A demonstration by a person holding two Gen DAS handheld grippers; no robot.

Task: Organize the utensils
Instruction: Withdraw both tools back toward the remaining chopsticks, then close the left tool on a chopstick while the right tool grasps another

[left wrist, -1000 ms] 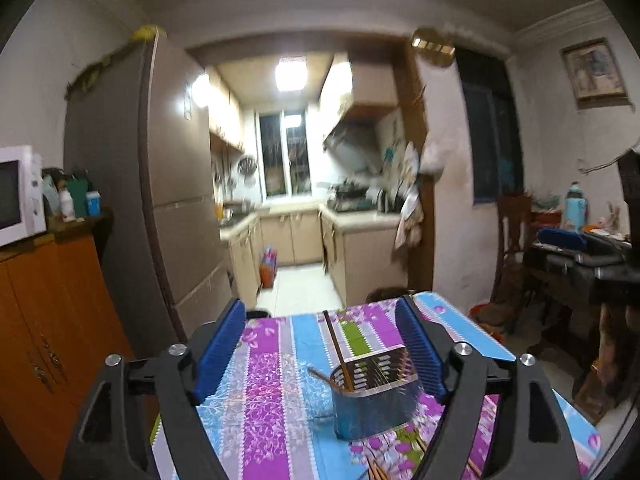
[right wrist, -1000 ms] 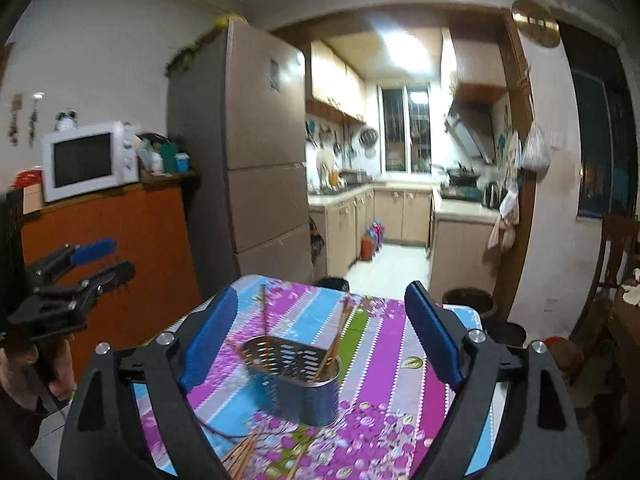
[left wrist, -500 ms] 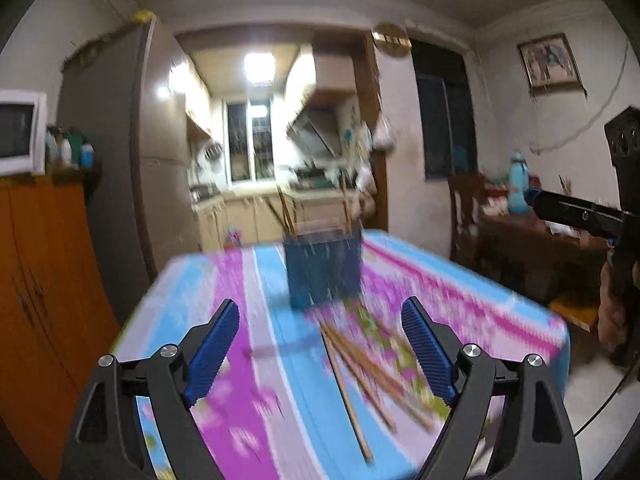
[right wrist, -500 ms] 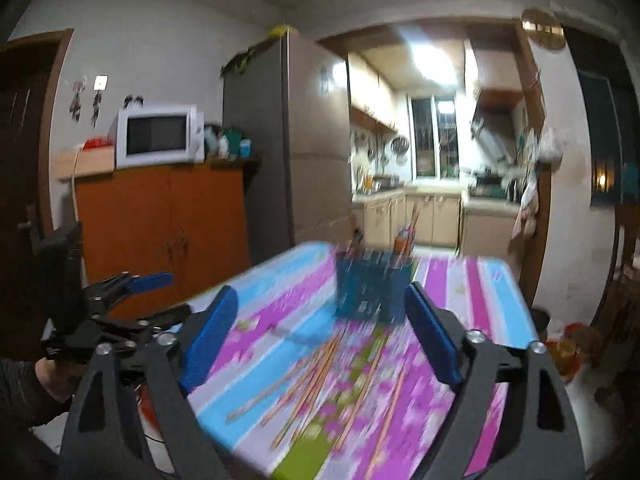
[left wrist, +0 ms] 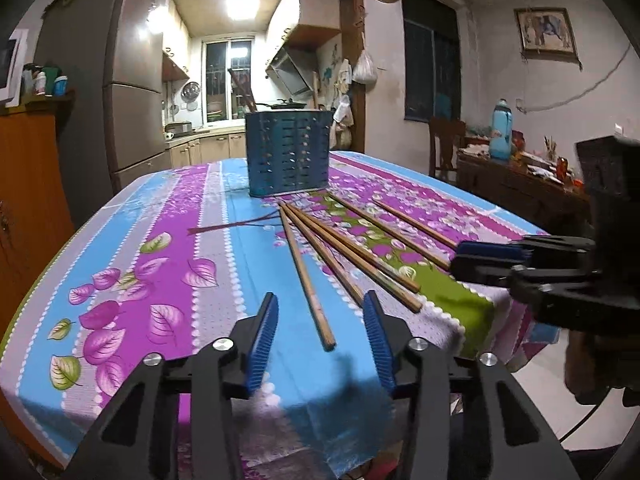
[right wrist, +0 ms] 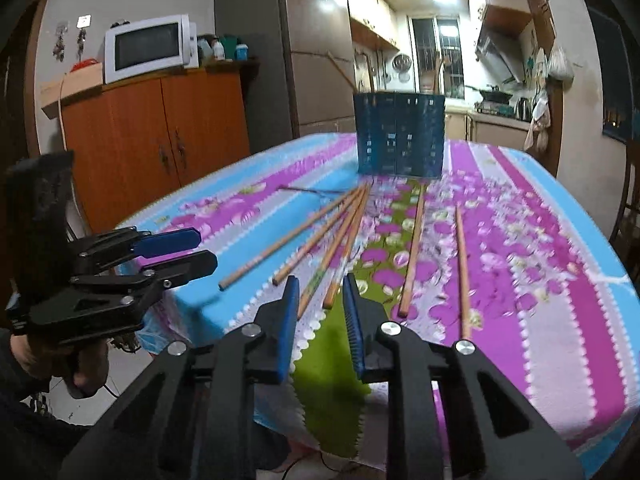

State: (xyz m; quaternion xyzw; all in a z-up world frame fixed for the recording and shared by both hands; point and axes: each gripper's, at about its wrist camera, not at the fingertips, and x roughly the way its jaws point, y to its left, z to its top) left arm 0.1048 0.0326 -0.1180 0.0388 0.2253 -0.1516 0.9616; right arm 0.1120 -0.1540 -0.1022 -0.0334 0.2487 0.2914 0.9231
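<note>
**Both grippers low at the tabletop edge, chopsticks fanned before the holder**

The left gripper (left wrist: 320,320) sits at the near edge of the tabletop (left wrist: 160,248), which is covered by a striped floral cloth in blue, purple and green. Its blue fingers (left wrist: 266,330) have just been closing and now stand at a middling gap. The near end of 1 wooden chopstick (left wrist: 306,280) lies on the cloth between them, but the fingers do not touch it.

The right gripper (right wrist: 320,304) is just beside the same edge, further along, over the green stripe. Its fingers (right wrist: 289,312) have also just been closing and are now narrow. The near ends of 2 chopsticks (right wrist: 332,256) lie just ahead of the gap; nothing is gripped.

In all, 6 chopsticks lie loose on the cloth, fanning out from a point near the base of the blue perforated utensil holder (left wrist: 288,152). The holder stands upright further back on the tabletop, with a few chopsticks standing in it.

Each gripper shows in the other's view, held by a hand (right wrist: 86,364) off the table's edge.
</note>
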